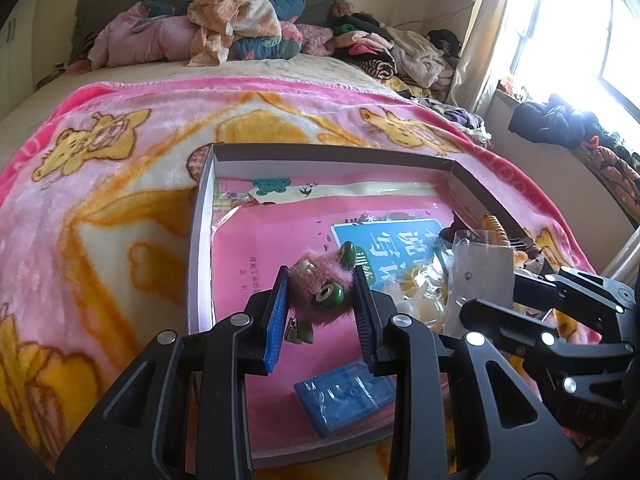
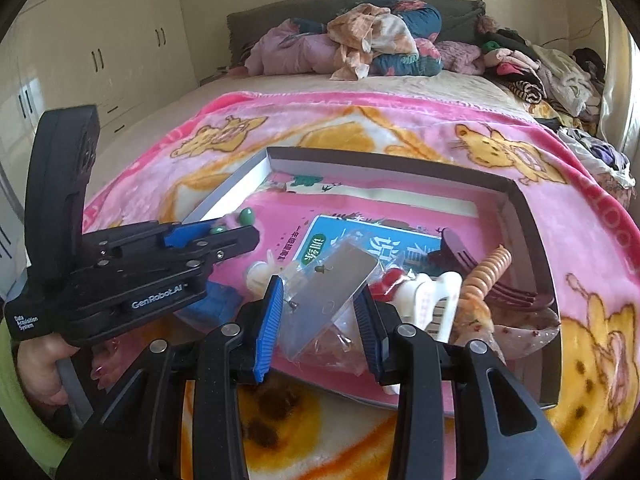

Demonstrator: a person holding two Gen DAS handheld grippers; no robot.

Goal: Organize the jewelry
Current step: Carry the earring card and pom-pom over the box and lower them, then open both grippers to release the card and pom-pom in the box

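Note:
A shallow white box point(image 1: 200, 240) lies on the bed, with a pink book point(image 1: 256, 248) inside it. My left gripper point(image 1: 320, 280) is shut on a fuzzy pink hair clip with green beads point(image 1: 326, 280), held over the book. It also shows in the right wrist view point(image 2: 236, 222). My right gripper point(image 2: 320, 292) is shut on a clear packet with a grey earring card point(image 2: 332, 296), seen in the left wrist view too point(image 1: 480, 276). Hair clips and a spiral tie point(image 2: 486, 272) are piled at the box's right.
A pink cartoon blanket point(image 1: 120, 184) covers the bed. A blue packet point(image 1: 344, 400) lies at the box's near edge. Piled clothes and bedding point(image 1: 240, 28) sit at the headboard. A window point(image 1: 580, 40) is on the right, wardrobes point(image 2: 100, 52) on the left.

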